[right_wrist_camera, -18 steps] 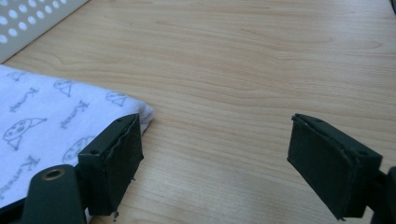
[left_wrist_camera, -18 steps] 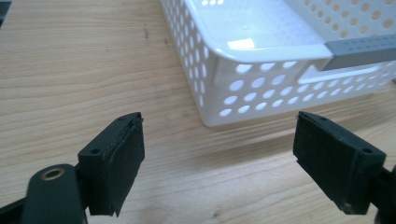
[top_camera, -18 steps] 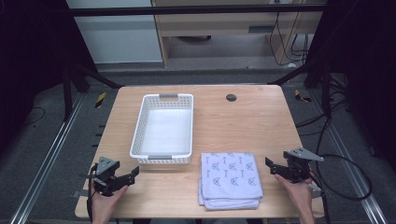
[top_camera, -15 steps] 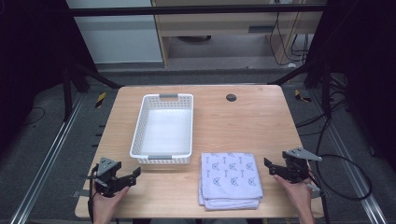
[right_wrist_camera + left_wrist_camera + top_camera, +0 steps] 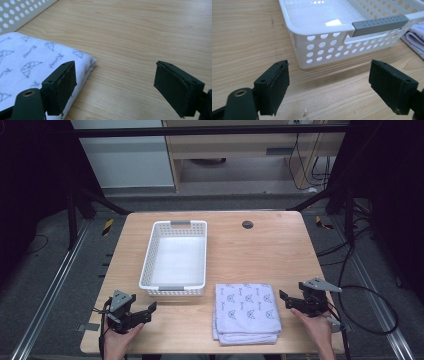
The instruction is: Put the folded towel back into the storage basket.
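The folded patterned towel lies at the table's near edge, just right of the white basket's near end. The right gripper hovers released just right of the towel. The left gripper, jaws wide and empty, sits near the basket's near-left corner.
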